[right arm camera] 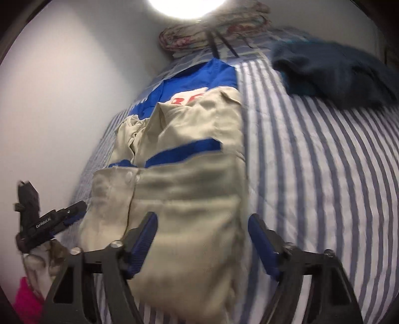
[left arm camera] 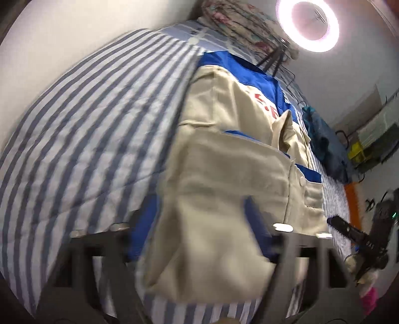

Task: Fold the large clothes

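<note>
A beige jacket point(left arm camera: 224, 174) with blue panels and red lettering lies folded on the blue-and-white striped bed point(left arm camera: 87, 124). My left gripper point(left arm camera: 202, 224) stands open over the jacket's near end, its blue pads point(left arm camera: 144, 224) apart on either side of the cloth, which is blurred. In the right wrist view the same jacket point(right arm camera: 187, 187) runs away from me on the striped bed point(right arm camera: 324, 174). My right gripper point(right arm camera: 203, 231) is open too, straddling the near hem without pinching it. The left gripper point(right arm camera: 62, 219) shows at the jacket's left edge.
A dark blue and teal garment point(right arm camera: 336, 74) lies heaped at the far right of the bed. Floral bedding point(right arm camera: 212, 32) and a ring light point(left arm camera: 308, 22) on a tripod stand at the head. A white wall borders the bed's left side. A pink sleeve point(right arm camera: 25, 304) shows low left.
</note>
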A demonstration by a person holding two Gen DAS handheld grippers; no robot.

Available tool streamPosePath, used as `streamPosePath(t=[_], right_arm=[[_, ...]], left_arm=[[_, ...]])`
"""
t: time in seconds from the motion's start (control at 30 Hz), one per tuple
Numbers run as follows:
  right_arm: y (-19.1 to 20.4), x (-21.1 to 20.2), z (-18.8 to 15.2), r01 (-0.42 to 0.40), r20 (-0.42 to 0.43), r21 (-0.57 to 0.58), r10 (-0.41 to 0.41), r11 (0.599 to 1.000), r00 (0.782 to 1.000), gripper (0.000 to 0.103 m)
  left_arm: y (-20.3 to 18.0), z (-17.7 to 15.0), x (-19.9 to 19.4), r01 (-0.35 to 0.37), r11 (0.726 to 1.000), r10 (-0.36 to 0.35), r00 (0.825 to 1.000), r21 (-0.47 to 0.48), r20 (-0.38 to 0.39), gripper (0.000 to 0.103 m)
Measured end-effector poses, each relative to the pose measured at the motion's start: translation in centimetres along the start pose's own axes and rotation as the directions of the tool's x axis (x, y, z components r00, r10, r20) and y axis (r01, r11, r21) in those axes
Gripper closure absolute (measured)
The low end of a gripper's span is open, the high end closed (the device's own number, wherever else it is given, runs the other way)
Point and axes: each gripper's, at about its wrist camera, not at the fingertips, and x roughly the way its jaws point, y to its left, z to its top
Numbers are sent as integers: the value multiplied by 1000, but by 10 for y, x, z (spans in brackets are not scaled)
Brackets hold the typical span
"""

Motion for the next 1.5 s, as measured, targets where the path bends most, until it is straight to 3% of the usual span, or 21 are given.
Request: streamPosePath(t=[0.2,0.37,0.43,0.5,0.53,0.6,0.7,0.8,1.0,1.2,1.33,1.5], right_arm=[[-38,0,-24,-99,-58,158,109,983,992,23],[-44,11,-27,-196,-45,205,209,959,977,23],[-41,16,-26,-222,-49,213,237,951,970,24],[-34,24,-23,-228,-77,200,247,953,966,34],[-31,28,-20,-223,-92,190,243,956,966,37],[-24,33,-18,-191,-118,172,212,967,970,57],[-11,27,-13,-144,-126,143,162,979,979,77],[1,13,-4,-152,-104,141,168,978,980,87],[14,4,2,-122,-118,109,135,986,984,89],[14,-3,-19,-156,-191,102,174,982,966,90],[18,8,-31,-110,-252,46,119,993,960,89],[30,9,-9,-81,-255,-34,69,996,965,67]], left_arm=[[39,-10,3,89,983,-104,990,-160,-92,26],[44,-10,8,170,962,-193,977,-214,-90,27],[41,-10,11,172,962,-197,975,-211,-105,30],[33,-11,16,176,968,-202,970,-180,-138,46],[30,-12,18,159,972,-185,971,-174,-149,48],[27,-12,19,149,974,-175,973,-172,-152,61],[23,-13,16,154,970,-182,972,-188,-147,76],[12,-10,5,165,972,-187,974,-169,-125,84],[-1,-14,-13,174,978,-189,974,-116,-124,87],[6,-44,-35,173,981,-185,969,-84,-166,87],[14,-63,-41,150,987,-158,966,-54,-204,87],[14,-58,-35,99,995,-97,964,-7,-248,72]])
